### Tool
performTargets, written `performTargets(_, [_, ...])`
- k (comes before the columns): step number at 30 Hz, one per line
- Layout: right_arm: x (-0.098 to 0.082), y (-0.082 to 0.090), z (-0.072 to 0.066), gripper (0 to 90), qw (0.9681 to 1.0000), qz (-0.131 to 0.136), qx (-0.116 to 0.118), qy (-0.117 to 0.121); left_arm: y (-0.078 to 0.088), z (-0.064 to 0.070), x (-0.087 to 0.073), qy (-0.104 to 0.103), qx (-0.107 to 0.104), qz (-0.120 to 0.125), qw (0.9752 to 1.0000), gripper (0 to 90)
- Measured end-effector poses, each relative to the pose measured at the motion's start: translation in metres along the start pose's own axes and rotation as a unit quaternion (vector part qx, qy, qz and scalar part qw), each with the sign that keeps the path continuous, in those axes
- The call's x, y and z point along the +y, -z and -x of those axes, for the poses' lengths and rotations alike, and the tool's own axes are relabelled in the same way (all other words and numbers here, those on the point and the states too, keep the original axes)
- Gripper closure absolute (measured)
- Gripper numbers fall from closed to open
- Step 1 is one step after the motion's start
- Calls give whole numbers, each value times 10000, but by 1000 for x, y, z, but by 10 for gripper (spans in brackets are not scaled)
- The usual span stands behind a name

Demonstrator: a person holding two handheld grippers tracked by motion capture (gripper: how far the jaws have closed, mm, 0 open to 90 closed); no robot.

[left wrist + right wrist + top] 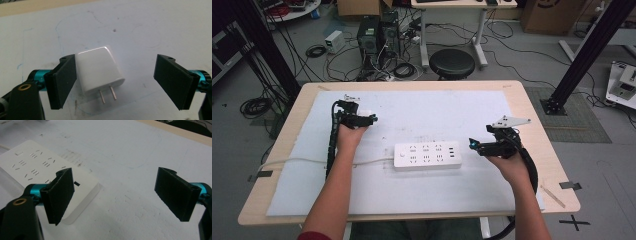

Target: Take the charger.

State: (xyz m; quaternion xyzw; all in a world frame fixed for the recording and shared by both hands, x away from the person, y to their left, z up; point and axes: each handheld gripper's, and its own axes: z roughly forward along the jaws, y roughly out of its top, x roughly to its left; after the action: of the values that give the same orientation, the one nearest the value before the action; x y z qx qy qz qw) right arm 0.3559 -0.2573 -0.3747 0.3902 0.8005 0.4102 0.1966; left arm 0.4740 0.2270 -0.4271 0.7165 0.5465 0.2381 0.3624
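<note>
A white plug-in charger lies on the white mat with its two metal prongs pointing toward the camera. My left gripper is open around it: the left jaw sits right against the charger's side and the right jaw stands well apart. In the high view the left gripper is at the mat's far left. A white power strip lies in the middle. My right gripper hovers open and holding nothing just off the strip's right end.
The strip's white cable runs left off the wooden table. A black stool stands beyond the far edge, with computers and cables on the floor. Bare mat stretches in front of the strip.
</note>
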Motion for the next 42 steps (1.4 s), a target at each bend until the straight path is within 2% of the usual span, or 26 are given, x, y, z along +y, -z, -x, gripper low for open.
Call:
performTargets(3, [-2, -2, -1, 162, 10000, -20, -1, -37, -7, -5, -4, 137, 44, -7, 9999, 188])
performTargets(9, [-3, -5, -4, 162, 10000, -43, 2, -76, -15, -7, -7, 165, 105, 9, 9998, 213])
performTargets(13, [-3, -7, -6, 163, 9999, -63, 4, -82, -16, -7, -7, 121, 120, 50, 9998, 250])
performTargets(16, [-2, -7, -6, 162, 9999, -67, 3, -80, -18, -6, -9, 107, 66, -9, 9999, 272])
performTargets(22, [0, -9, -6, 163, 9999, -88, 20, -85, -21, -4, -10, -9, 202, -63, 9998, 303])
performTargets(31, [0, -8, -4, 163, 9999, -76, 15, -118, -23, -5, -11, 19, 239, -128, 9996, 335])
performTargets(36, [-1, -8, -5, 162, 9999, -74, 21, -151, -22, -3, -11, -34, 236, -153, 9996, 422])
performTargets(42, [0, -8, -5, 162, 9999, -55, 35, -107, -20, -1, -9, -150, 263, -154, 9994, 424])
